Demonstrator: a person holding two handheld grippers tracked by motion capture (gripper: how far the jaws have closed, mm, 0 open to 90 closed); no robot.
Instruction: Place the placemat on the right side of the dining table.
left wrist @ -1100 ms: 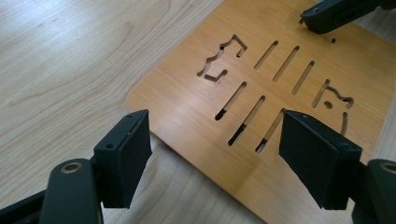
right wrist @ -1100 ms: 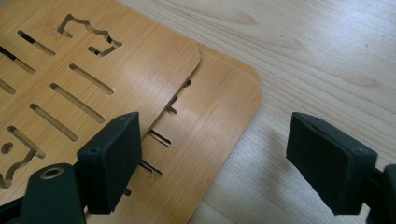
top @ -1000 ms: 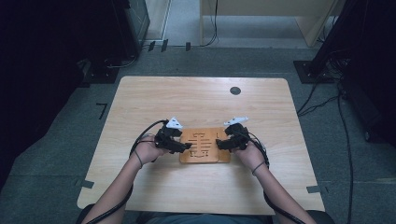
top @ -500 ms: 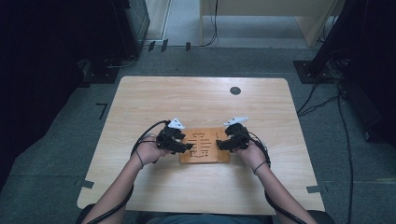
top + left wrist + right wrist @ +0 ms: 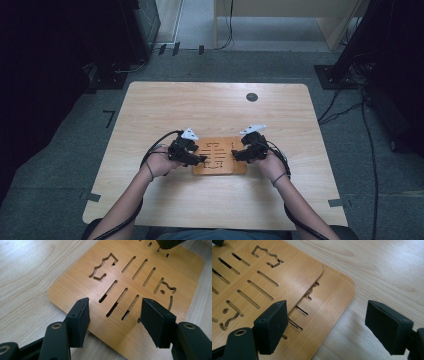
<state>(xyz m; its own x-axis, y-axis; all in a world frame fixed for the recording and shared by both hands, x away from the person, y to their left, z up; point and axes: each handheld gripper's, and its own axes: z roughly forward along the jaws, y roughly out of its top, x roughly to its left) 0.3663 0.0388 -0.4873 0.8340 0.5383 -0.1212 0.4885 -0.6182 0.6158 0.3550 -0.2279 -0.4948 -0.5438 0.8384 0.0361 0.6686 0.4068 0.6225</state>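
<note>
Two stacked bamboo boards [image 5: 220, 156] between left tongs [image 5: 201, 160] and right tongs [image 5: 237, 154], both spread, gripping nothing

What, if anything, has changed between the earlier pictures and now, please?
Nothing has visibly moved. The left gripper and right gripper are at the stacked boards as before, jaws apart, with nothing taken hold of or let go.
</note>
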